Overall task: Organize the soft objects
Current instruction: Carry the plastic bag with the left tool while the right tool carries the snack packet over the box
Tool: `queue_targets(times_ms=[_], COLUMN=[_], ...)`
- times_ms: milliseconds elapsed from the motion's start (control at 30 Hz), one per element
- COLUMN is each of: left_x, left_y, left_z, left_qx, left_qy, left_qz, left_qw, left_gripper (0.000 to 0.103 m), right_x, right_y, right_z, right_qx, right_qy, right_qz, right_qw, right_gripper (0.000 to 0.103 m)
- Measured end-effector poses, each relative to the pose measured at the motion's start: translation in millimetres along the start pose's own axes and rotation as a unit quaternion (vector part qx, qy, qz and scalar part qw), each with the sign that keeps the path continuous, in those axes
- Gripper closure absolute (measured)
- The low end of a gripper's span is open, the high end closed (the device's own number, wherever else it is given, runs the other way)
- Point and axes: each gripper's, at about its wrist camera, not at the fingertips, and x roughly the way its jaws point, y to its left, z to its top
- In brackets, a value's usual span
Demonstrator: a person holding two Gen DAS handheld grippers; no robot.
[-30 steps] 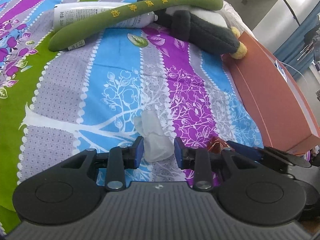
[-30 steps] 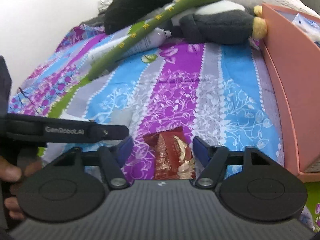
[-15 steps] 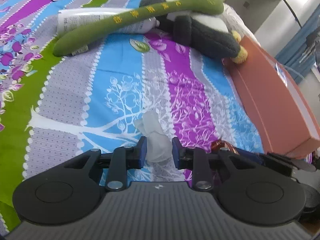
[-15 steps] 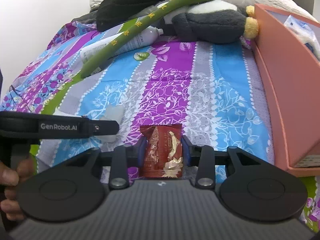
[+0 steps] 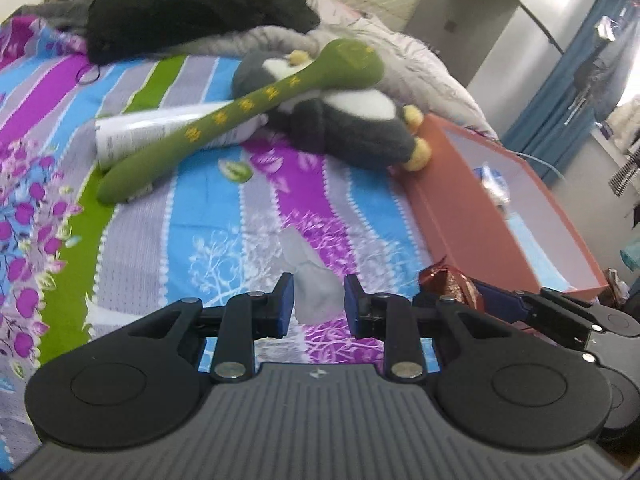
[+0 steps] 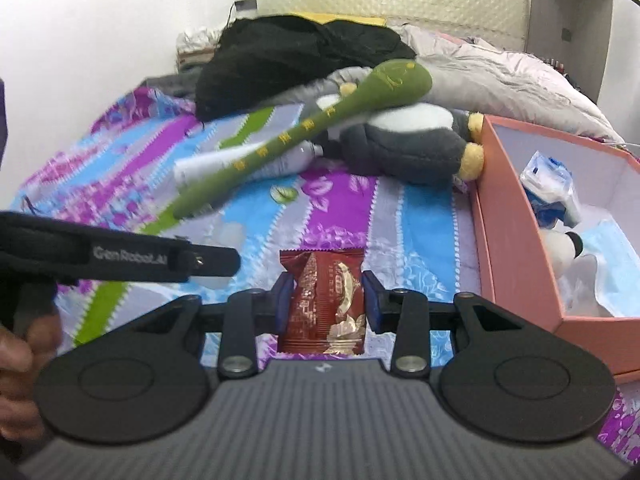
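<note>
1. The left gripper (image 5: pixel 319 300) is clamped on a small translucent whitish bag (image 5: pixel 316 280), soft and crumpled, with a pinched neck that tapers away toward 11 o'clock. The blue pads press its lower bulge from both sides. It is blurred, so its contents cannot be made out.
2. The right gripper (image 6: pixel 326 300) is closed on a red snack packet (image 6: pixel 323 300): a glossy dark-red wrapper with gold and white print and a crimped, zigzag top edge. Its pads touch the packet's two long sides, and the packet stands upright between them at 12 o'clock from the gripper body.
3. In the left wrist view that same packet (image 5: pixel 448 280) shows at 3 o'clock of the bag, just beside it, in the other gripper's fingers.
4. Both held things sit above the striped bedspread (image 5: pixel 208 208), a sheet of blue, purple, grey and green bands with white tree prints.
5. At 12 o'clock, well apart from the grippers, lies a long green plush stick (image 6: pixel 304 140) with yellow characters along it, its rounded head resting on a grey and white plush penguin (image 6: pixel 404 140) with yellow feet.
6. Under the stick lies a white tube (image 5: pixel 160 136) on its side.
7. At 2 o'clock stands an open orange box (image 6: pixel 508 216) with a white inside, touching the penguin's feet. It holds a blue and white packet (image 6: pixel 548 176), a light-blue face mask (image 6: pixel 608 248) and a small white and black plush (image 6: pixel 560 240).
8. A black garment (image 6: pixel 296 56) is heaped at the far end of the bed.
</note>
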Motion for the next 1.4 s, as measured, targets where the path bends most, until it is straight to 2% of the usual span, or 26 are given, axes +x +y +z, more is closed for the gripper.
queue_targets(times_ms=[333, 633, 800, 1000, 1233, 1400], left_x=[-45.3, -73.5, -81.7, -88.0, -77.5, -70.5], left_y=[-36.2, -65.9, -85.9, -119.6, -149.8, -166.8], left_z=[20.4, 14.1, 9.1, 0.8, -12.1, -9.4], left_qx=[0.029, 0.028, 0.035, 0.068, 0.092, 0.124], left_qy=[-0.033, -0.044, -0.042, -0.041, -0.021, -0.014], left_qz=[-0.025, -0.058, -0.078, -0.099, -0.113, -0.123], left_qw=[0.9987, 0.997, 0.9955, 0.9919, 0.9891, 0.9845], left_gripper=[0.072, 0.072, 0.072, 0.072, 0.072, 0.072], right_x=[-53.6, -96.6, -118.2, -141.6, -157.7, -161.6], right_y=[-2.2, -10.7, -24.4, -49.0, -75.4, -97.8], right_z=[23.6, 28.2, 20.3, 3.7, -14.4, -19.1], right_qx=[0.016, 0.028, 0.045, 0.072, 0.079, 0.093], right_qy=[-0.04, -0.061, -0.074, -0.082, -0.074, -0.076], right_qz=[-0.005, -0.02, -0.042, -0.077, -0.125, -0.139], right_qw=[0.999, 0.998, 0.995, 0.991, 0.986, 0.983], right_gripper=[0.063, 0.063, 0.063, 0.063, 0.063, 0.063])
